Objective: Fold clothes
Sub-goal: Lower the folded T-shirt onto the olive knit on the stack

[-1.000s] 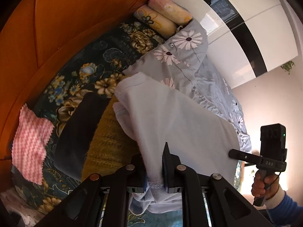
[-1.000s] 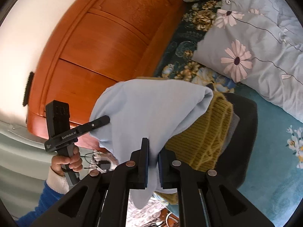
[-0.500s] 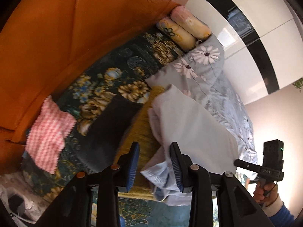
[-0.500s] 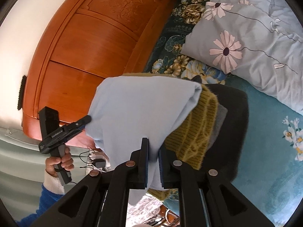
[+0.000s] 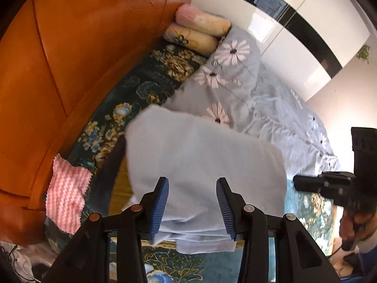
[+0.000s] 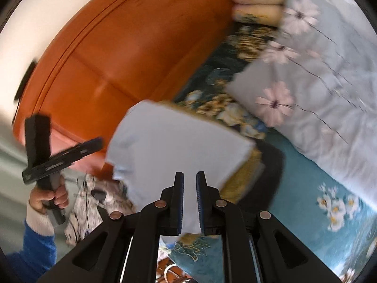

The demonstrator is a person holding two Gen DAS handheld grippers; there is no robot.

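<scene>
No lettering, label, brand mark or number can be read in either view. The other handheld gripper (image 6: 62, 158) seen from the right wrist carries pale markings along its bar, but motion blur leaves them illegible.

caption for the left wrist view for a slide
Open left claw over a folded pale blue garment on the bed.

bed (image 5: 150, 87) under my tools — dark teal floral cover | grey daisy quilt (image 5: 235, 75) lies along its far side | two rolled pillows (image 5: 200, 30) at the wooden headboard (image 5: 82, 47) | pink zigzag cloth (image 5: 67, 198) at the near edge | pile of clothes (image 5: 113, 165) — dark piece lowest, mustard knit above, pale blue garment (image 5: 200, 160) on top
</scene>
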